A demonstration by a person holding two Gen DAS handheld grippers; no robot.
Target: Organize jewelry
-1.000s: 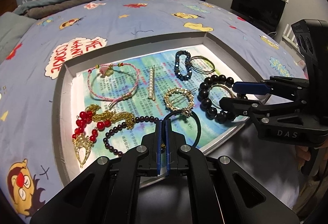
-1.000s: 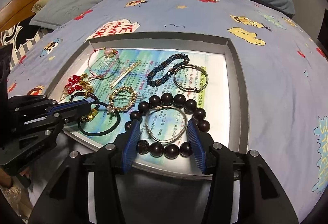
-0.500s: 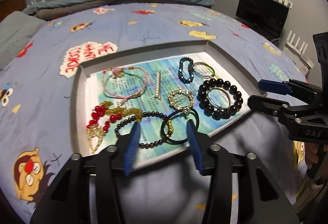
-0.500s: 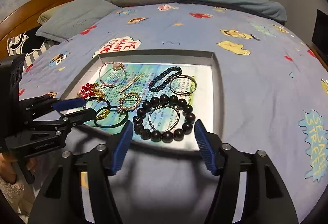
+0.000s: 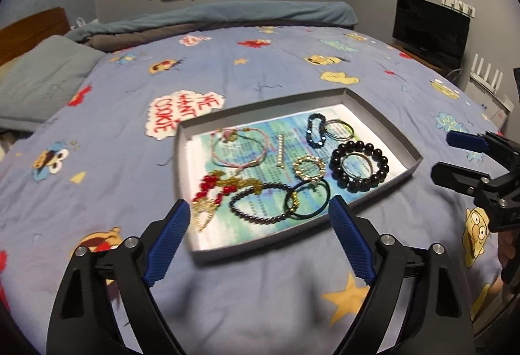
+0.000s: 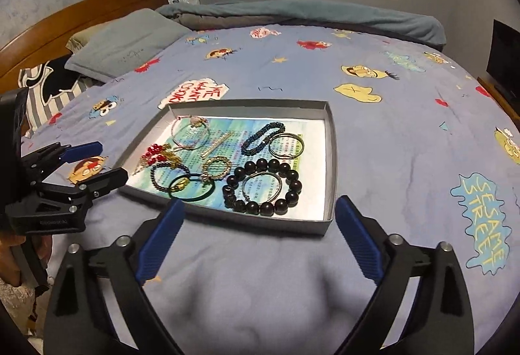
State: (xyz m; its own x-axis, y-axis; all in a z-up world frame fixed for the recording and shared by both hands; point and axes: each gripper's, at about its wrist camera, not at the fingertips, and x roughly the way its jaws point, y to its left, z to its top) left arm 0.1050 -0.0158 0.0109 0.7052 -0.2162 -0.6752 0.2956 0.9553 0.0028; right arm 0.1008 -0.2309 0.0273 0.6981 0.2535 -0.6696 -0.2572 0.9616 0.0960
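Note:
A shallow grey tray lies on the bed and holds several pieces of jewelry on a printed sheet. Among them are a black bead bracelet, a black hair tie, a gold ring brooch, a pink cord bracelet and a red-and-gold piece. My left gripper is open and empty, in front of the tray. My right gripper is open and empty, also in front of the tray.
The tray sits on a blue cartoon-print bedspread. A grey pillow and wooden headboard are at the left. A dark screen stands at the right, and a folded blanket lies at the far edge.
My left gripper has let go of the black hair tie and opened wide. Both grippers have pulled back and up from the tray. The jewelry lies still.

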